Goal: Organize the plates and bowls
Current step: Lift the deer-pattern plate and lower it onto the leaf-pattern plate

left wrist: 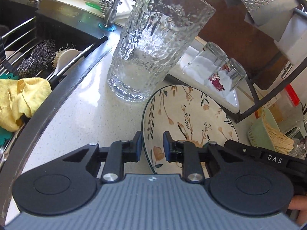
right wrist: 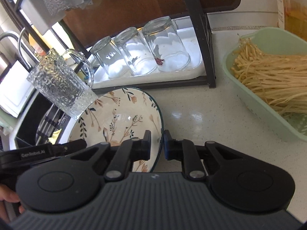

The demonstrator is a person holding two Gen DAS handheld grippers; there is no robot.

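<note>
A floral bowl (left wrist: 184, 118) with a dark rim stands on the white counter; it also shows in the right wrist view (right wrist: 117, 115). My left gripper (left wrist: 152, 146) straddles the bowl's left rim, one pad outside and one inside, with a gap between pads and rim. My right gripper (right wrist: 157, 145) straddles the bowl's right rim the same way, its pads close to the rim. Whether either pair of pads presses the rim I cannot tell. A tall textured glass (left wrist: 153, 44) stands just behind the bowl, seen also in the right wrist view (right wrist: 61, 84).
A dark rack (right wrist: 199, 38) holds a white tray (right wrist: 193, 57) with three upturned glasses (right wrist: 142, 53). A green basket of enoki mushrooms (right wrist: 268, 82) sits right. The black sink (left wrist: 49, 38) with scrubbers and a yellow cloth (left wrist: 21, 99) lies left, with a faucet (left wrist: 115, 5).
</note>
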